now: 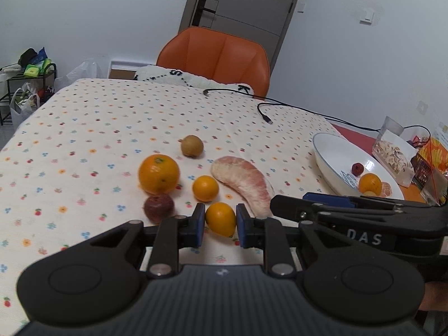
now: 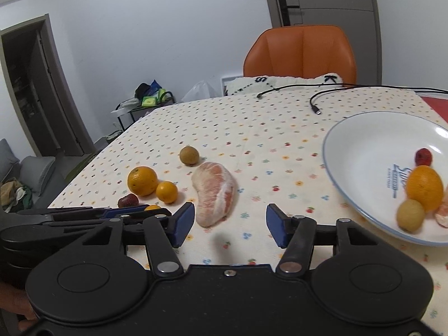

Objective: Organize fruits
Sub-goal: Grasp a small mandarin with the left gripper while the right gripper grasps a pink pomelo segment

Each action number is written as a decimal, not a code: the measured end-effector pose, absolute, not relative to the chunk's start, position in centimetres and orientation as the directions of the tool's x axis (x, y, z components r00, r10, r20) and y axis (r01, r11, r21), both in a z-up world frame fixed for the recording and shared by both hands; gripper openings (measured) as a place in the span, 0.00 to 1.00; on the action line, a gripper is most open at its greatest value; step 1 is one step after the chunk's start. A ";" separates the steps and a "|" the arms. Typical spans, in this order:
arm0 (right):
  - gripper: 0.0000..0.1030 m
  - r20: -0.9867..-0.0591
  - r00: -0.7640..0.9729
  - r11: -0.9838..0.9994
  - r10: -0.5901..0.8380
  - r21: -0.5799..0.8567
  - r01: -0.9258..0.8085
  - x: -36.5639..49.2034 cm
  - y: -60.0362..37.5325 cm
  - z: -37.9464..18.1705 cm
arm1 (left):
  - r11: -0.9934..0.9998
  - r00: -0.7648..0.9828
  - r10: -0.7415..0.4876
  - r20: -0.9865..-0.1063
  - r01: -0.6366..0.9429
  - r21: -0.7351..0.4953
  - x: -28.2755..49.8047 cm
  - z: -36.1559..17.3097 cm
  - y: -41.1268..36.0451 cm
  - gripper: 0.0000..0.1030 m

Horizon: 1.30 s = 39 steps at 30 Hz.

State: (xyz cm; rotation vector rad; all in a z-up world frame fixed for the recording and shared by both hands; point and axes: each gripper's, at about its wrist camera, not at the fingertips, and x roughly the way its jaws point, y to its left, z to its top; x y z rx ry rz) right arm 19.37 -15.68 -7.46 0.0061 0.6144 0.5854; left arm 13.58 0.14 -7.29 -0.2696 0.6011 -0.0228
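one floral tablecloth [image 1: 112, 117], orange chair [image 1: 215, 53] behind

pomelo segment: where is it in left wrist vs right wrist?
Left wrist: pomelo segment right of centre, beyond the gripped fruit.
Right wrist: pomelo segment centre, just ahead of the left blue pad.
Shared landmark: orange chair behind the table.

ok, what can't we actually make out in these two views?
- Peeled segment in the plate: cut off by the right edge in the right wrist view; half hidden behind the orange in the left wrist view.
- Small orange held by the left gripper: mostly hidden behind that gripper in the right wrist view.
- Plate print: too small to read.
- Clear bag contents: blurred.
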 end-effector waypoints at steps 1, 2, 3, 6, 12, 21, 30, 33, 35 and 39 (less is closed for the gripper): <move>0.53 -0.545 0.658 0.838 0.520 0.173 -0.518 19.5 -15.4 -7.5 | 0.964 0.827 -0.097 -0.554 -0.060 -0.258 13.5 -7.2 0.3 0.21; 0.51 -0.548 0.656 0.836 0.520 0.171 -0.521 19.5 -15.2 -7.5 | 0.964 0.827 -0.096 -0.553 -0.062 -0.259 13.5 -7.2 0.5 0.21; 0.51 -0.550 0.653 0.836 0.520 0.168 -0.523 19.6 -14.9 -7.6 | 0.963 0.828 -0.095 -0.553 -0.064 -0.261 13.4 -7.2 0.7 0.21; 0.51 -0.557 0.648 0.833 0.519 0.159 -0.530 19.9 -14.1 -7.7 | 0.962 0.828 -0.095 -0.553 -0.067 -0.266 13.1 -7.2 1.3 0.21; 0.47 -0.579 0.639 0.834 0.507 0.140 -0.534 20.6 -12.5 -8.2 | 0.959 0.827 -0.101 -0.553 -0.068 -0.277 12.8 -7.4 2.2 0.21; 0.30 -0.586 0.663 0.849 0.466 0.085 -0.521 20.7 -11.6 -8.5 | 0.960 0.829 -0.088 -0.553 -0.078 -0.269 12.7 -7.2 2.1 0.21; 0.29 -0.596 0.653 0.850 0.468 0.100 -0.517 19.3 -13.7 -8.2 | 0.964 0.829 -0.087 -0.552 -0.070 -0.258 12.8 -7.2 1.4 0.21; 0.28 -0.597 0.650 0.854 0.471 0.124 -0.505 19.0 -14.5 -8.1 | 0.962 0.828 -0.085 -0.554 -0.075 -0.261 12.9 -7.3 1.5 0.21; 0.30 -0.593 0.652 0.854 0.472 0.123 -0.505 18.9 -14.7 -8.0 | 0.963 0.828 -0.084 -0.554 -0.076 -0.259 12.9 -7.2 1.5 0.21; 0.38 -0.588 0.653 0.849 0.477 0.117 -0.515 19.2 -14.4 -8.1 | 0.963 0.830 -0.082 -0.552 -0.076 -0.257 12.8 -7.1 1.7 0.21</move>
